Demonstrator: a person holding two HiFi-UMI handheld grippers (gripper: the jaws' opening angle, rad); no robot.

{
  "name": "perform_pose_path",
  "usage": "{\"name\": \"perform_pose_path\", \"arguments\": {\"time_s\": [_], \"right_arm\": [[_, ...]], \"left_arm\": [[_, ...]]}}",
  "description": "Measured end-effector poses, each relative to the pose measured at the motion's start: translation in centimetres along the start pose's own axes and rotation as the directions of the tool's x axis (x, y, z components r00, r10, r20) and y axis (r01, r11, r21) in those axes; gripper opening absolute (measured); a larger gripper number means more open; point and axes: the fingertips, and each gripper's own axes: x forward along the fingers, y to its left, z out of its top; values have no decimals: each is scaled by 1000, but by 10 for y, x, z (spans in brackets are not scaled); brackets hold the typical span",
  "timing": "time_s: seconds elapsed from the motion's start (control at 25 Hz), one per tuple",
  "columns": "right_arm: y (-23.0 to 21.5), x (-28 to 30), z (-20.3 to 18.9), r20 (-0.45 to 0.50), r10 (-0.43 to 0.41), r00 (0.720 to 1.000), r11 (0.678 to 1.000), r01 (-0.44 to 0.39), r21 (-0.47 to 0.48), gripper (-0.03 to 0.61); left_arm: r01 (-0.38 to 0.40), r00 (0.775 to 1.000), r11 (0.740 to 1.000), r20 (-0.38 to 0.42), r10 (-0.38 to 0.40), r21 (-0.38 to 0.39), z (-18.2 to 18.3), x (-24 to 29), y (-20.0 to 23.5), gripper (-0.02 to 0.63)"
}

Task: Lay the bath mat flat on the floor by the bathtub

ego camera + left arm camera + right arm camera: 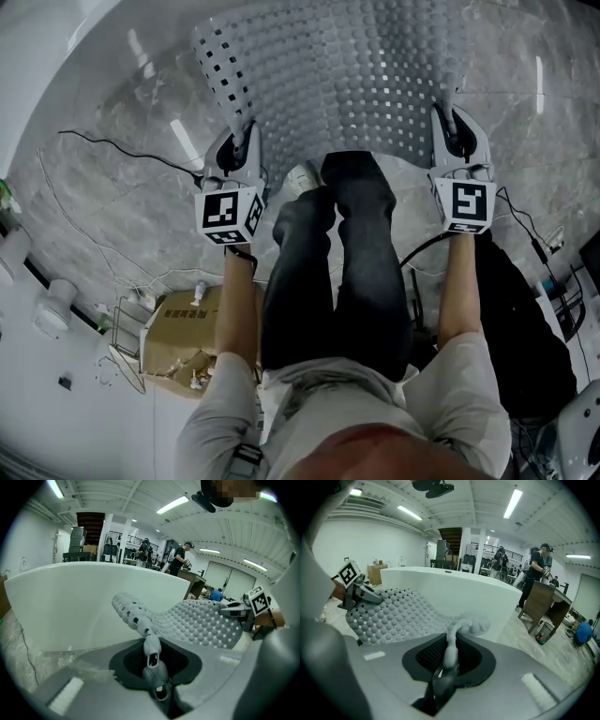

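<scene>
1. Head view: the left gripper [246, 142] and the right gripper [450, 127] each pinch a near corner of the grey bath mat [347, 84], spread over the marble floor [112, 187].
2. Left gripper view: jaws clamped on the mat's edge; the white bathtub [70, 606] stands just beyond.
3. Right gripper view: jaws likewise closed on the mat's bunched edge.

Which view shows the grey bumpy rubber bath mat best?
Head view: the grey bumpy rubber bath mat spreads between left tongs and right tongs. Both gripper views show only a pinched edge and some bumps.
</scene>
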Motion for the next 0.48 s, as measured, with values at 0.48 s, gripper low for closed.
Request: {"name": "perform_pose_path", "arguments": {"time_s": [0.48], "right_arm": [[9,75,-65,7,2,1000,999,-2,-37,58]], "left_arm": [[-3,1000,999,15,3,-32,-73,71,32,61]]}}
